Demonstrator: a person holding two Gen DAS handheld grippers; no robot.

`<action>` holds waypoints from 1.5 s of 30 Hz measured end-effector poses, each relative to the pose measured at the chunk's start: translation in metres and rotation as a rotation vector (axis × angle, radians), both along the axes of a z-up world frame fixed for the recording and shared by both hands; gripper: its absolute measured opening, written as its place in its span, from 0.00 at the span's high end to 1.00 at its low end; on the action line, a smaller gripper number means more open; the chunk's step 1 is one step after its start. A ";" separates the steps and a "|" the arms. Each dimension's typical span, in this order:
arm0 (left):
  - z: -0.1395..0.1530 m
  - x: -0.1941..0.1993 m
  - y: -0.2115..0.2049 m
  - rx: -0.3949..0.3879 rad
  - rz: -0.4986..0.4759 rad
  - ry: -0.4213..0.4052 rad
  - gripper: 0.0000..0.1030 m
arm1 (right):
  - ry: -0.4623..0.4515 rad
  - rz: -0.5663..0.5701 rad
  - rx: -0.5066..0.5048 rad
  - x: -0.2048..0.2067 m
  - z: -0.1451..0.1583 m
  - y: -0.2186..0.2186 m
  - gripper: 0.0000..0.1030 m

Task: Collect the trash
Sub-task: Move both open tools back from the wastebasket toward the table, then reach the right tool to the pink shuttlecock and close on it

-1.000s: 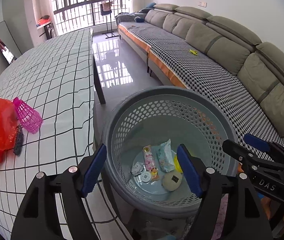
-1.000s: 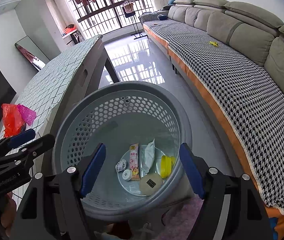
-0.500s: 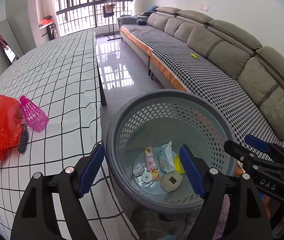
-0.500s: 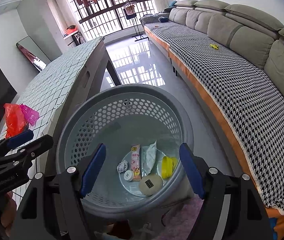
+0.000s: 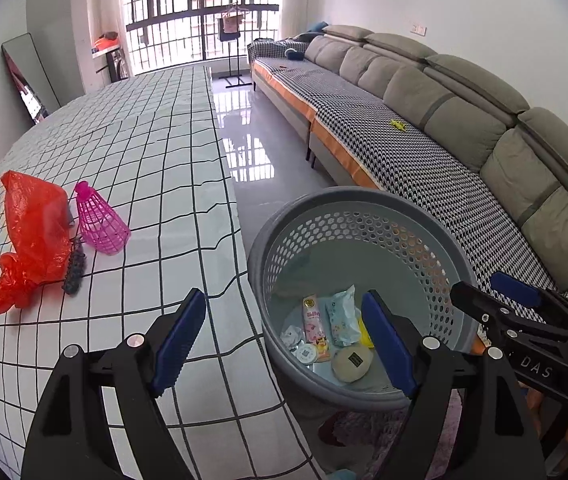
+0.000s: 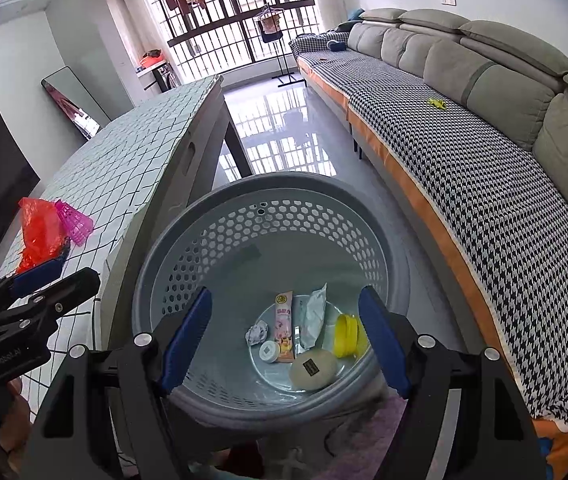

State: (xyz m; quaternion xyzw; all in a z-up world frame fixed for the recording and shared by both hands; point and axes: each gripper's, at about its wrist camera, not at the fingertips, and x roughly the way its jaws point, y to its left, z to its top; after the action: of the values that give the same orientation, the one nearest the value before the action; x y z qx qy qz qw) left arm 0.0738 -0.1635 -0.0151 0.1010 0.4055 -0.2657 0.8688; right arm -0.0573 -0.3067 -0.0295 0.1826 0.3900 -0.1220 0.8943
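The left claw (image 5: 284,338) hangs spread and empty, its jaws just having opened a little wider, one blue pad over the checked desk (image 5: 131,168) and the other over the grey perforated basket (image 5: 358,196). The right claw (image 6: 286,338) is also spread with nothing between its pads, poised over the basket's mouth. The basket stands on the floor just beside the desk's edge. In its bottom lie the collected bits of trash: a cream oval soap-like piece (image 6: 312,369), a small white round cap (image 6: 268,351), a crumpled white scrap (image 6: 257,332), a pink printed sachet (image 6: 284,330), a pale wipe packet (image 6: 312,316) and a yellow lid (image 6: 346,335). Farther off on the desk rest a red plastic bag (image 5: 33,236), a dark knobbly strip (image 5: 75,269) touching it, and a pink mesh shuttlecock (image 5: 99,220) just beside them. Beyond the basket runs a long grey sofa (image 5: 464,104) with a houndstooth cover, a small yellow thing (image 5: 398,124) on its seat.
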 end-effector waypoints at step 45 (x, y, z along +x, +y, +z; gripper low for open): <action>0.008 0.038 0.177 -0.036 0.290 -0.036 0.21 | -0.017 0.294 -0.096 0.093 0.017 0.148 0.30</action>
State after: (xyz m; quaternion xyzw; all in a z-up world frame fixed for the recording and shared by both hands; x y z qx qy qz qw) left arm 0.1119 0.0137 -0.0070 0.0305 0.3954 -0.1429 0.9068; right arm 0.0362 -0.1588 -0.0122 0.0819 0.3986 -0.0066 0.9135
